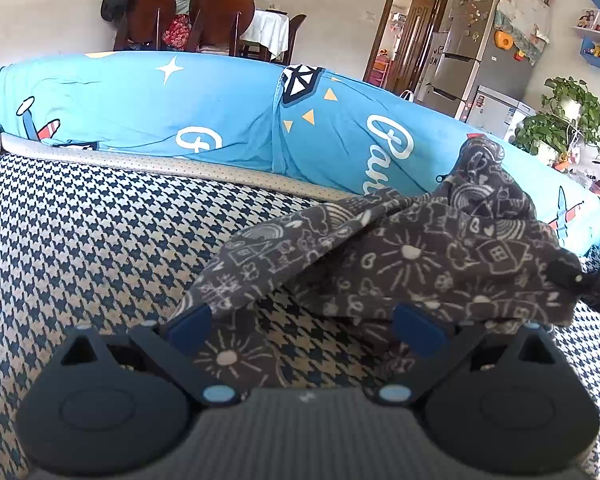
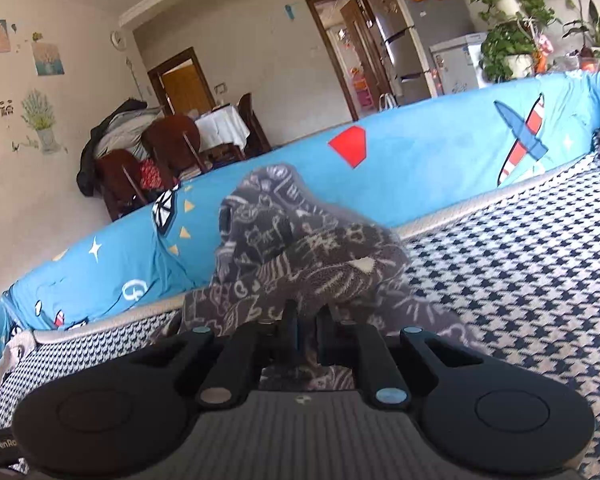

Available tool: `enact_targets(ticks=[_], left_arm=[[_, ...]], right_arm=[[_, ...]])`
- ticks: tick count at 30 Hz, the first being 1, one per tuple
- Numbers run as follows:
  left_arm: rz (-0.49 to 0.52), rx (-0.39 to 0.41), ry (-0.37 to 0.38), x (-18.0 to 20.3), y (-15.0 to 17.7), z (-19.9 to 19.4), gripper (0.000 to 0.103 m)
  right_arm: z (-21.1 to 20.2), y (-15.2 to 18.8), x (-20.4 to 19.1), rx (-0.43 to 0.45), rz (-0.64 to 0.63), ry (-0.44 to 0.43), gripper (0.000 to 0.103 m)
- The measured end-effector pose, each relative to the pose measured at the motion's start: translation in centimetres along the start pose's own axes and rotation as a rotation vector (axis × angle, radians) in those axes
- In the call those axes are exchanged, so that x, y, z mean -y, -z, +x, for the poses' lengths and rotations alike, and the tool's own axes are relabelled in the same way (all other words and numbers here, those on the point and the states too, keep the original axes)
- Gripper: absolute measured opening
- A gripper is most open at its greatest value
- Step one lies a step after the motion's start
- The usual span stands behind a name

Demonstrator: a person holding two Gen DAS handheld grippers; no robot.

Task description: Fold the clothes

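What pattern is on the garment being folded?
Dark grey garment with white doodles: suns, houses, hearts. Clearest in the left wrist view.

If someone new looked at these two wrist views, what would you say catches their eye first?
Most striking is the dark grey doodle-print garment, bunched in a heap on the houndstooth cover, with the bright blue cartoon-print bolster running behind it. In the right wrist view the right gripper is shut on a fold of that garment, while the left gripper stands open at its near edge.
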State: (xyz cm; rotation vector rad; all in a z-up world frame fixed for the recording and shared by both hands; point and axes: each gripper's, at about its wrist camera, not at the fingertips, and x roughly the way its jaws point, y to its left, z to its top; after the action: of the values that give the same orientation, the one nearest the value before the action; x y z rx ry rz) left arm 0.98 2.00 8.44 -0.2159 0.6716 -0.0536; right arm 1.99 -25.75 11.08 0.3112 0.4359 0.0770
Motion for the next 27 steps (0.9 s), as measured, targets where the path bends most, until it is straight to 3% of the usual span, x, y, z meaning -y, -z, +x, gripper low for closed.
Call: enact_targets(ticks=[7,14,18,23,27], left_arm=[[0.004,-0.002,-0.009,0.0,0.1,0.2,0.101],[0.006,0.001,-0.02,-0.1,0.0,0.3,0.101],[0.007,0.001,-0.022,-0.2,0.0,0.3,0.101],[0.014,0.008,-0.032,-0.1,0.1,0.3,0.101],[0.011,0.011,-0.031,-0.2,-0.1,0.4,0.101]], right_arm=[[-2.3,-2.6,1.7,0.143,-0.027,0.174,0.009],[-3.4,-4.0,4.1,0.201,-0.013,0.398,0.009],[-3.6,-4.4,5.2,0.182,-0.002,0.483,0.009],[-3.9,-4.4,6.3,0.14,0.075,0.459,0.01],[-4.4,-4.5,6.0,0.174,0.058,0.481,0.021]])
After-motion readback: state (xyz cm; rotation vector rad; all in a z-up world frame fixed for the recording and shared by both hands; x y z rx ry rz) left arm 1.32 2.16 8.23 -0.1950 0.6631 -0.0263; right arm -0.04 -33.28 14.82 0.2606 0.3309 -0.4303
